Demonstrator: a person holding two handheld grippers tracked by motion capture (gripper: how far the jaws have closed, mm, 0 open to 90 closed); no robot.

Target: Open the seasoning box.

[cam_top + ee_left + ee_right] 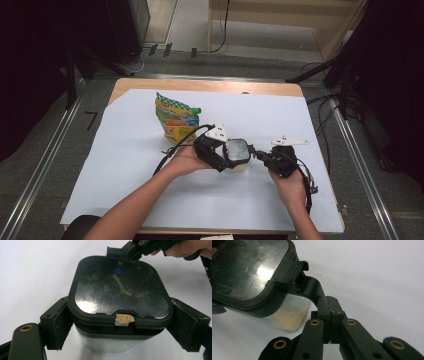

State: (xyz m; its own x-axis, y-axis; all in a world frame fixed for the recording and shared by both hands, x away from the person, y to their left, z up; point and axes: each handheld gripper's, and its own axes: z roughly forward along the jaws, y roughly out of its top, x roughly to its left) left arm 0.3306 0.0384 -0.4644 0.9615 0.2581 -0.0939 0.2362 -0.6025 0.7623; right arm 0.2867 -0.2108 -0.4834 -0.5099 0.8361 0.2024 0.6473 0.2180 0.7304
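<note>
Canister [120,290] of tan granules, left tongs [120,322] clamping it, right tongs [329,308] pinching its strap [310,288].

Container [110,340]: clear walls, pale tan granules [289,318] inside. Lid [120,287]: black rim around a glossy dark panel bearing one small blue dot. Both tongs, left [225,154] and right [260,154]: matt black with brass-coloured rivets. Pouch [175,120]: yellow and green, with a chequered band. Bench [200,86]: light wood beneath white sheet [135,150].

Bright white sheet [150,175], dark surroundings at nine and three o'clock; glare on the lid [120,290]; close views slightly soft
</note>
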